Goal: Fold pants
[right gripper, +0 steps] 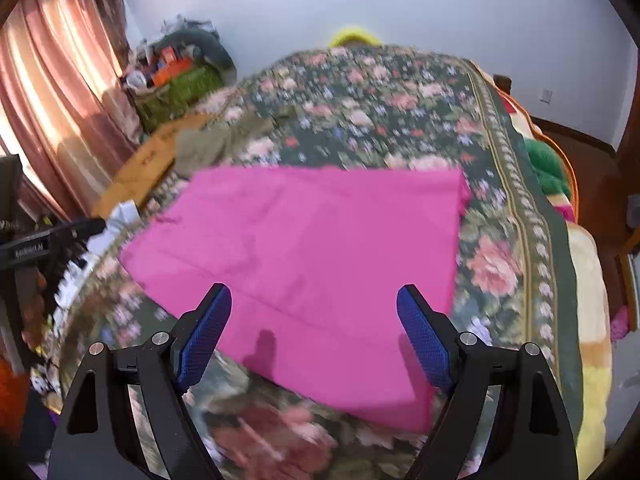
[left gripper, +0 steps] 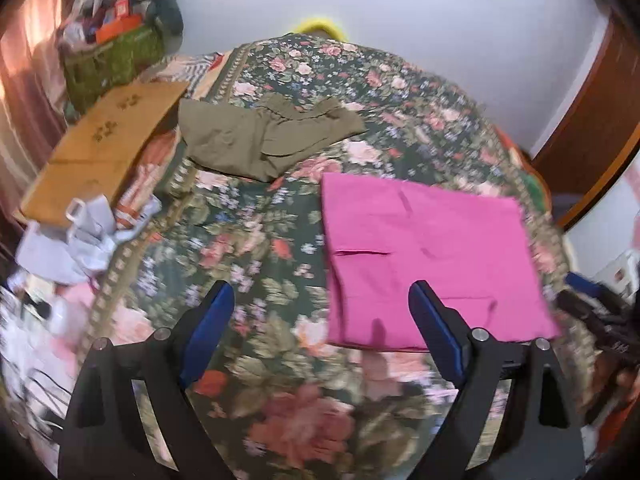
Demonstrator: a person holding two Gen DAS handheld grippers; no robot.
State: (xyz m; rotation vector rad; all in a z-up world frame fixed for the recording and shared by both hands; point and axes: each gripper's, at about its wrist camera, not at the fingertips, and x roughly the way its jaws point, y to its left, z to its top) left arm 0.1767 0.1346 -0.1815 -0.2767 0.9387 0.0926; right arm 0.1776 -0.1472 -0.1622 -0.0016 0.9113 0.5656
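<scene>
Folded pink pants [left gripper: 432, 256] lie flat on the floral bedspread [left gripper: 248, 240], right of centre in the left wrist view. They fill the middle of the right wrist view [right gripper: 312, 256]. My left gripper [left gripper: 322, 292] is open and empty, above the bedspread just left of the pants' near edge. My right gripper [right gripper: 314, 296] is open and empty, above the near part of the pink pants. Crumpled olive pants [left gripper: 260, 136] lie further back on the bed, also in the right wrist view [right gripper: 212, 144].
A cardboard sheet [left gripper: 104, 148] and crumpled white paper [left gripper: 80, 236] lie at the bed's left edge. A green basket of clutter [left gripper: 112, 56] stands at the back left. Curtains [right gripper: 52, 92] hang on the left. The bed's right edge [right gripper: 576, 264] drops to the floor.
</scene>
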